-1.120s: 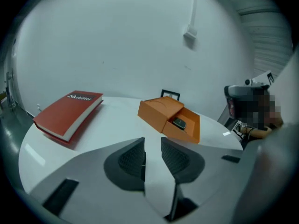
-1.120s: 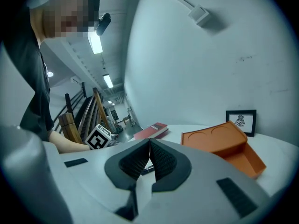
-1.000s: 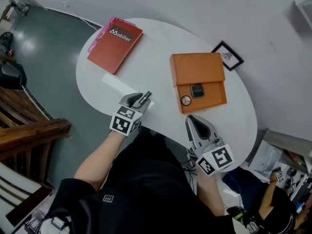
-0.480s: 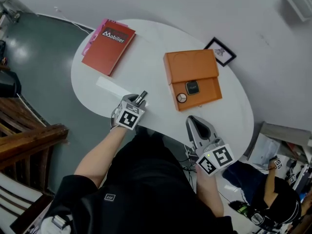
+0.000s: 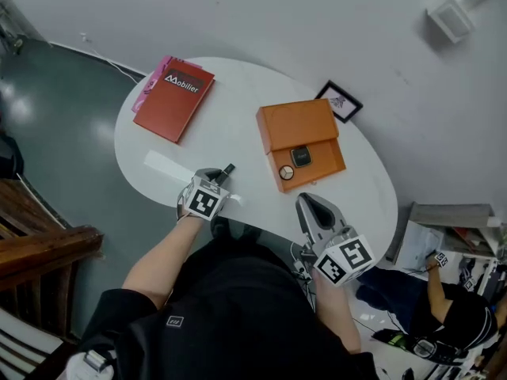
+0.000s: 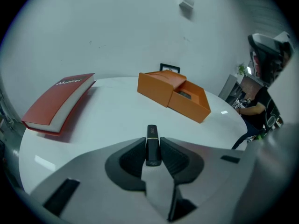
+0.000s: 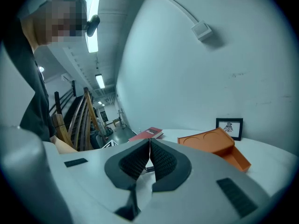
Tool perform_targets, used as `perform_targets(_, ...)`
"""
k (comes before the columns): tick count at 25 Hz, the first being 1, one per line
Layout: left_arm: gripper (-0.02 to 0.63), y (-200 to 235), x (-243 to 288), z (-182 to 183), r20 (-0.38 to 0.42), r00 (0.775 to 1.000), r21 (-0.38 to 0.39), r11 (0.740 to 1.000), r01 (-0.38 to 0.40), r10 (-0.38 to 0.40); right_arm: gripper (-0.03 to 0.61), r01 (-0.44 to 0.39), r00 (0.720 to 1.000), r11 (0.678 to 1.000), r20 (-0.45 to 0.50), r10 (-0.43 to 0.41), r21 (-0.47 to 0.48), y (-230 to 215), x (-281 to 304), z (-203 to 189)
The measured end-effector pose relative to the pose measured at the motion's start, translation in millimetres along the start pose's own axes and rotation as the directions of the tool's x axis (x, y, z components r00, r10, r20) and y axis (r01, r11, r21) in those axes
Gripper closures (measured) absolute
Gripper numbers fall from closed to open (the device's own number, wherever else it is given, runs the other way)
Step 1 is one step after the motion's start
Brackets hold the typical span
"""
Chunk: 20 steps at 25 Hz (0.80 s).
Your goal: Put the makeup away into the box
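White oval worktop (image 5: 234, 125) against a pale wall (image 5: 261, 14); glossy grey floor (image 5: 55, 109), wooden stair railing (image 5: 40, 248) at left.

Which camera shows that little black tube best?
The left gripper view: the black tube sits close-up between the left gripper's just-closing jaws. Head view shows only its tip; right gripper view, nothing clear.

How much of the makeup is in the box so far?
Two compacts already lie in the orange box. The left gripper's fingers have just been closing on a black tube, which still has to go in. The right gripper is shut and empty.
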<state>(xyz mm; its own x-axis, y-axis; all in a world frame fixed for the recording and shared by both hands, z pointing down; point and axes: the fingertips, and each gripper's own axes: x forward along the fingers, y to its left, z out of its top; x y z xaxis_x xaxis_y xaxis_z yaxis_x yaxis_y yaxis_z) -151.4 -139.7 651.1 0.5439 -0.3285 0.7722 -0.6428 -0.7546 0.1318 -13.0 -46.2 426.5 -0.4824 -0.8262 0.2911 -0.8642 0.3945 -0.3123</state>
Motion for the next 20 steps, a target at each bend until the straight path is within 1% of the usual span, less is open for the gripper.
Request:
perform_targets(2,0.511,-2,-11,10,0.041,0.999,0.006,1.000,0.016,-0.017,0.543,0.011,1.000,1.000,0.008,-0.011,-0.012,4,0,4)
perform_targets(6,0.512,-4,-28,29,0.093,0.995,0.002,1.000,0.026,-0.026,0.543,0.021,1.000,0.999,0.021,-0.019,-0.050,4,-5,13)
perform_targets(11,0.512,-24,-52,66,0.178,0.984,0.011,1.000,0.022,-0.023,0.543,0.036,0.998,0.997,0.060,-0.032,-0.062,-20,-23,29)
perform_targets(16,0.512,-69,-54,111,0.227,0.974,0.037,0.999,0.000,-0.008,0.543,0.013,0.996,0.997,0.092,-0.006,-0.076,-65,-51,39)
perform_targets(20,0.511,-123,-38,144,0.247,0.969,0.006,1.000,0.000,-0.002,0.543,0.007,0.995,0.998,0.103,-0.001,-0.056,-114,-99,38)
